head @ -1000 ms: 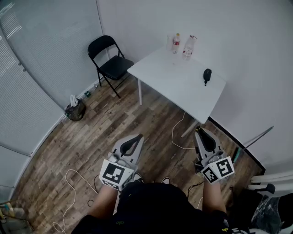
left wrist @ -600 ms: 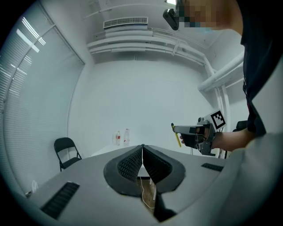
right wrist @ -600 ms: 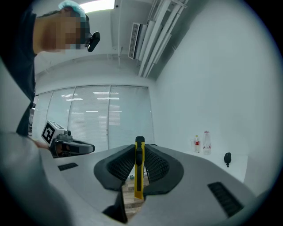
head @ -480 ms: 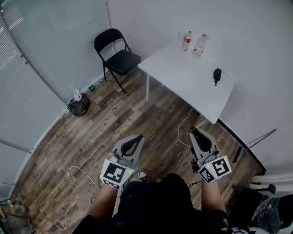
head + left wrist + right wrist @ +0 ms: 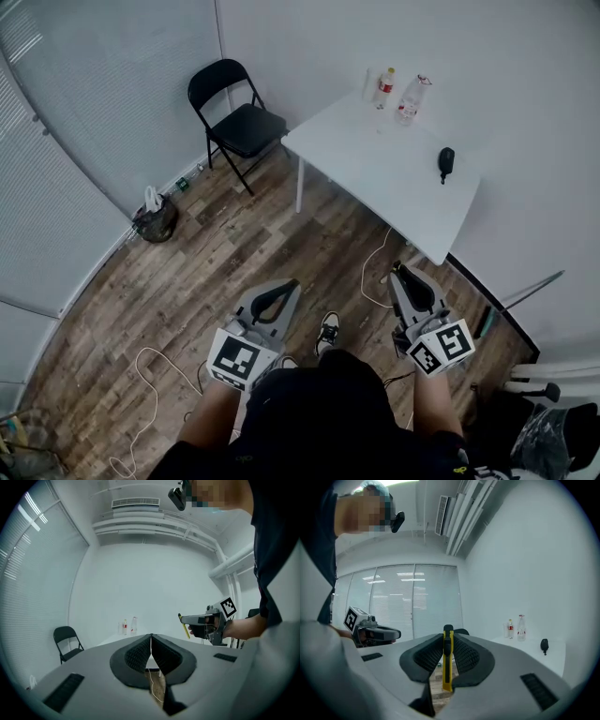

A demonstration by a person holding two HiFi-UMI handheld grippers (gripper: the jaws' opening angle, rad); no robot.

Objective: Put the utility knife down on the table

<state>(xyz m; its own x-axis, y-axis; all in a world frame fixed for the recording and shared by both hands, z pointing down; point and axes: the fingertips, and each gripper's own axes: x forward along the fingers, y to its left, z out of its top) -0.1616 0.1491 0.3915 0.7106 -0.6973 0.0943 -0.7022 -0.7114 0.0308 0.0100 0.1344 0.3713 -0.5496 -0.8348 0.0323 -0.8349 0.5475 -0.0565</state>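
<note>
Since half a second ago: one shoe [image 5: 326, 330] has come into view between the two grippers; both grippers sit almost where they were.

Right gripper [image 5: 448, 637]: ribbed black fingers [image 5: 465, 656] clenched on the utility knife [image 5: 447, 663]. The knife is yellow with a black slider and stands on edge between the pads. One end pokes out past the fingertips and the other hangs below them.

Left gripper [image 5: 151, 637]: fingers [image 5: 136, 656] pressed together, nothing between them. From this gripper's view the knife shows as a yellow sliver at the front of the right gripper.

Head view: both grippers are held low over the floor, well apart from the counter [image 5: 375, 159]. The knife is in the air, not on it.

Counter: white, rectangular, smooth top, set against the wall. Two bottles [image 5: 385, 86] stand at its far edge; a small black object [image 5: 446, 164] lies near its right end.

Room: wood-plank floor [image 5: 234, 253], white cable [image 5: 370, 272] trailing across it, black folding chair [image 5: 234, 117] left of the counter, white walls, blinds on the left.
</note>
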